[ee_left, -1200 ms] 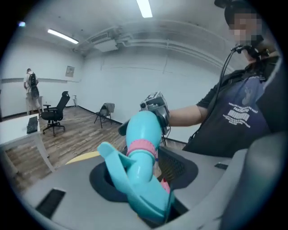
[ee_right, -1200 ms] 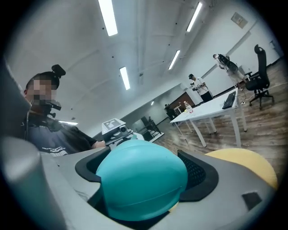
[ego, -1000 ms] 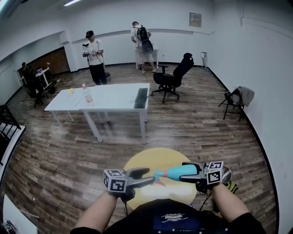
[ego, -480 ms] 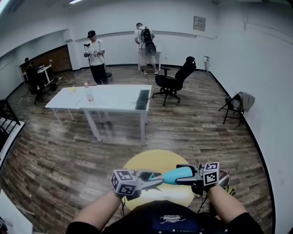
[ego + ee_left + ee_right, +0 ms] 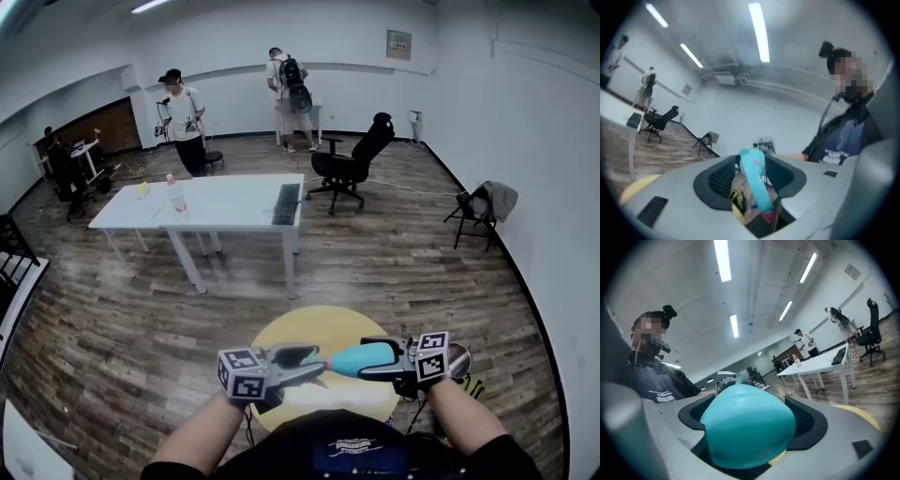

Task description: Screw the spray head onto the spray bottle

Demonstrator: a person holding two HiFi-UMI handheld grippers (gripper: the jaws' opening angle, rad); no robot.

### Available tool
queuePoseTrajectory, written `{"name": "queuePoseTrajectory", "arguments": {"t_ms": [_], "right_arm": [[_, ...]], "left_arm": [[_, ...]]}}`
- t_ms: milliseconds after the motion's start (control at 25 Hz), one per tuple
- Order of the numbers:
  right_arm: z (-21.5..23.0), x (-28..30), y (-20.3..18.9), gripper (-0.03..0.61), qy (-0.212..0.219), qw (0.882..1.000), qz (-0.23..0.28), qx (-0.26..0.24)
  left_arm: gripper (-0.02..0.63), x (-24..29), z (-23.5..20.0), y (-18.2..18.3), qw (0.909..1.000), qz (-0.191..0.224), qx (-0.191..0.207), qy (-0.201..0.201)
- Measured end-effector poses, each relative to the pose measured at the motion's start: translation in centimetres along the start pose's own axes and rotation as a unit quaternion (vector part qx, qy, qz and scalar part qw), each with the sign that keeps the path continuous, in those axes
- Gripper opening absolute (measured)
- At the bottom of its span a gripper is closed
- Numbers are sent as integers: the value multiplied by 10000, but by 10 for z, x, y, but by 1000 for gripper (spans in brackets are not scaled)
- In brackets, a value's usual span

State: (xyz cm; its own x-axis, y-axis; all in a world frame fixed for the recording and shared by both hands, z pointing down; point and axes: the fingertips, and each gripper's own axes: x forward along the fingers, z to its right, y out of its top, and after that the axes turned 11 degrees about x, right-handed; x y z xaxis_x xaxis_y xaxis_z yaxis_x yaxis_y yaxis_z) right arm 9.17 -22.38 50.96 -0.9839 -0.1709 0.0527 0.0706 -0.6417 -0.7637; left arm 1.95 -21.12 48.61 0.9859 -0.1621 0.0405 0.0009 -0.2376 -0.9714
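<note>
I hold a teal spray bottle (image 5: 364,356) lying level over the round yellow table (image 5: 319,323). My right gripper (image 5: 373,360) is shut on it, and its body fills the space between the pads (image 5: 746,427). The teal spray head (image 5: 325,361) with its pink part sits on the bottle's neck, pointing left. My left gripper (image 5: 313,362) has the spray head (image 5: 758,185) between its jaws. Those jaws have just been opening a little. A gap shows beside the left pad (image 5: 719,180).
A long white table (image 5: 225,202) with a keyboard and a bottle stands beyond. A black office chair (image 5: 352,164) is behind it, and a folding chair (image 5: 483,206) stands by the right wall. Two people stand at the back wall.
My left gripper has moved right onto the spray head, and its jaws have narrowed from wide open. The bottle and right gripper have hardly shifted. A person at the back stepped left.
</note>
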Motion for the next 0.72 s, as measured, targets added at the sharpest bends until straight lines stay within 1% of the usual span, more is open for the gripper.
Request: {"name": "queuePoseTrajectory", "arguments": {"t_ms": [40, 80, 120, 160, 200, 240, 320, 400, 440, 480, 520, 560, 600, 680, 720], "right_arm": [[2, -7, 3, 473, -180, 9996, 139, -145], [4, -16, 3, 474, -378, 9986, 272, -261], [6, -26, 2, 474, -567, 9971, 381, -349], [7, -35, -1, 473, -725, 9955, 450, -415], [7, -41, -4, 473, -837, 9943, 474, -462], [7, -43, -7, 473, -893, 9937, 457, -499], [3, -37, -9, 473, -843, 9942, 332, -588], [-3, -17, -11, 473, -672, 9950, 101, -730], [-5, -6, -11, 472, -568, 9955, -15, -765], [-4, 3, -10, 472, -449, 9964, -95, -713], [-2, 6, -8, 477, -298, 9980, -139, -549], [0, 6, -7, 476, -119, 9993, -195, -306], [2, 4, -9, 475, 37, 9995, -313, -78], [4, 2, -20, 474, 163, 9976, -660, 116], [4, 2, -24, 474, 175, 9967, -787, 128]], "left_arm": [[245, -13, -9, 6, 9979, 430, -460, 136], [277, -28, -16, 8, 9928, 774, -877, 260], [295, -43, -22, 6, 9878, 956, -1162, 391], [295, -55, -27, -1, 9857, 957, -1281, 525], [295, -64, -30, -10, 9865, 823, -1266, 636], [311, -66, -30, -17, 9887, 620, -1172, 693], [313, -52, -24, -26, 9946, 147, -827, 603], [313, -18, -7, -31, 9986, -346, -278, 271], [313, 0, 2, -34, 9984, -556, 61, 60], [254, 15, 11, -35, 9966, -707, 409, -114], [224, 25, 16, -35, 9937, -809, 736, -226], [213, 29, 18, -35, 9894, -929, 1070, -312], [196, 31, 20, -37, 9821, -1139, 1447, -387], [195, 34, 24, -43, 9600, -1704, 2164, -507], [195, 35, 24, -45, 9511, -1905, 2370, -550]]}}
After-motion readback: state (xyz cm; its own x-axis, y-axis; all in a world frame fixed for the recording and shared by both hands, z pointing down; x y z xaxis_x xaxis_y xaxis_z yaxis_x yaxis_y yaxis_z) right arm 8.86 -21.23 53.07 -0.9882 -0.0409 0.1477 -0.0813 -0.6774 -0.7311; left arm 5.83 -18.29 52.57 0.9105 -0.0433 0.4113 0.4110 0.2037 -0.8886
